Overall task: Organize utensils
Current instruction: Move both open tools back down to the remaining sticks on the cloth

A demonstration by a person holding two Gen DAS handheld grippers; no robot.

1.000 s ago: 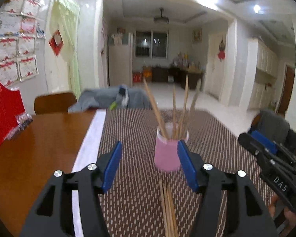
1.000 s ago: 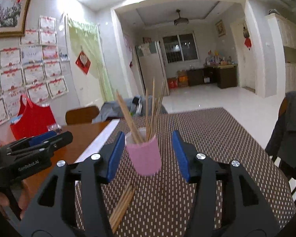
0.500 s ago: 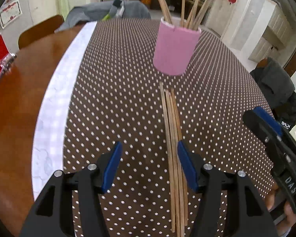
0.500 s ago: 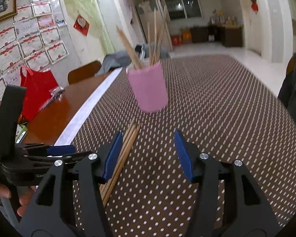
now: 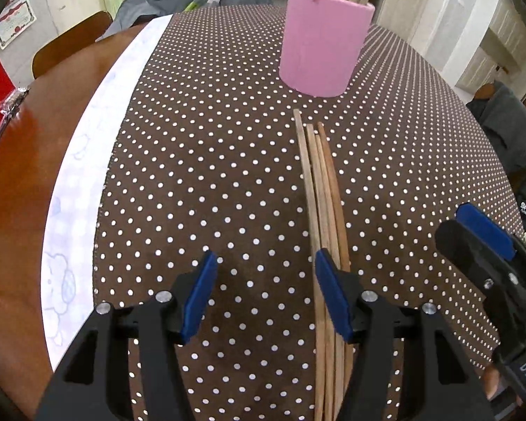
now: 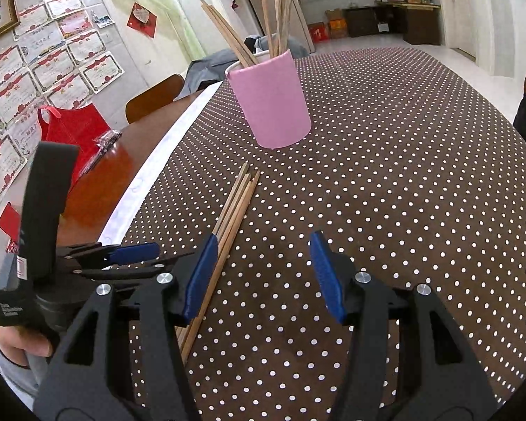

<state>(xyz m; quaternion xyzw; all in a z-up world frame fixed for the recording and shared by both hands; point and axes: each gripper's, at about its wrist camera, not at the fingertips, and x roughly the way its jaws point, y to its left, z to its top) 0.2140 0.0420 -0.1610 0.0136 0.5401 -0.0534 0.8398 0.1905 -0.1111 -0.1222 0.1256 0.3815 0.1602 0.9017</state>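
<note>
A pink cup (image 5: 324,37) holding several wooden chopsticks stands on the brown dotted tablecloth (image 5: 210,147); it also shows in the right wrist view (image 6: 271,100). Several loose chopsticks (image 5: 321,189) lie in a bundle in front of it, also seen in the right wrist view (image 6: 233,210). My left gripper (image 5: 264,277) is open low over the cloth, its right finger over the bundle. My right gripper (image 6: 261,259) is open and empty, its left finger beside the bundle. Each gripper shows in the other's view: the right gripper (image 5: 487,242), the left gripper (image 6: 122,256).
Bare wooden table (image 5: 24,161) lies left of the cloth's white edge. A red bag (image 6: 75,129) and a small packet stand there. A wooden chair (image 6: 154,98) and grey clothing are at the far side. A dark jacket (image 5: 512,133) hangs at right.
Both grippers have tilted down and lowered toward the loose chopsticks. The cup now sits high in both views. Both stay open.
</note>
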